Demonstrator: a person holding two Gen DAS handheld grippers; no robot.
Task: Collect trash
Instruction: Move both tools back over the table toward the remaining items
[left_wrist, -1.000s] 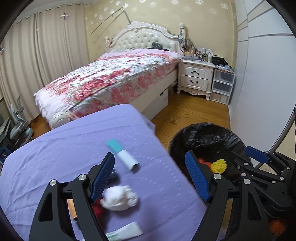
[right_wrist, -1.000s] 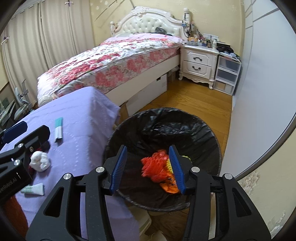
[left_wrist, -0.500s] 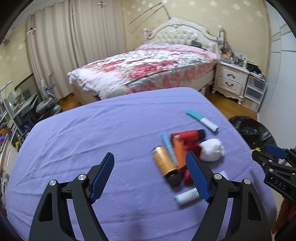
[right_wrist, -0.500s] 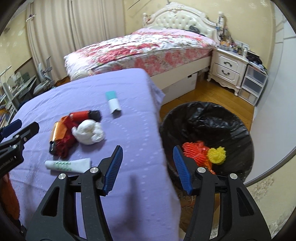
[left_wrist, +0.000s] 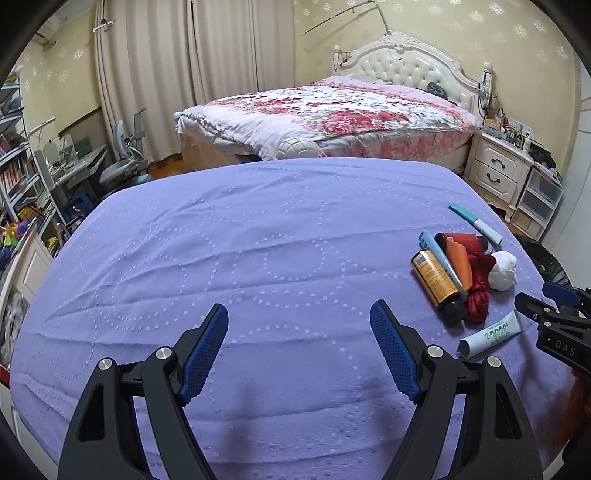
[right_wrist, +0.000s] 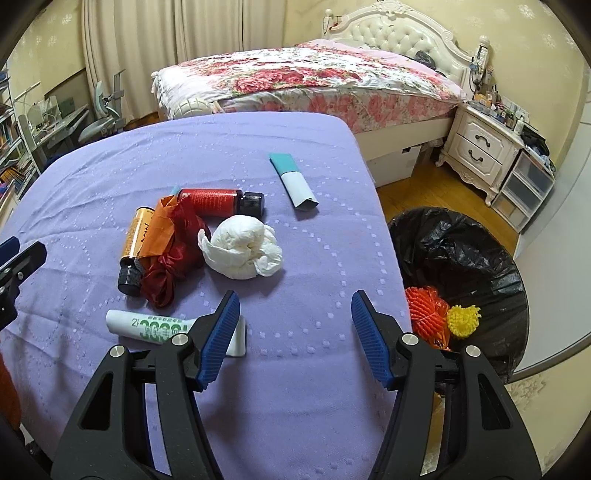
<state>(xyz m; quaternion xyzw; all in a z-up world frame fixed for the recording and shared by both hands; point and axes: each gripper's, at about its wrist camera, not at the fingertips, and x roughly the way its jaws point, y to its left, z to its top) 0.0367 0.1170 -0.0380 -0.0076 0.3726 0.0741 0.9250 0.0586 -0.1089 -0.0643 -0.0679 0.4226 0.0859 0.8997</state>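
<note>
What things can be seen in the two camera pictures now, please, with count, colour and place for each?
Table cloth: 1, purple, covers the table.
Crumpled tissue: 1, white, middle of the table.
Red bottle: 1, black cap, lying behind the tissue.
Orange bottle: 1, black cap, lying left of the tissue.
Red and orange wrappers: a bunch, between the bottles.
Tube: 1, white with green print, near edge.
Teal and white packet: 1, far right of the table.
Trash bin: 1, black bag, on the floor right of the table.
Orange net: 1, in the bin.
Yellow ball: 1, in the bin.
Bed: 1, floral cover, behind.
Nightstand: 1, white, beside the bed.
Left claw: open, empty.
Right claw: open, empty.
</note>
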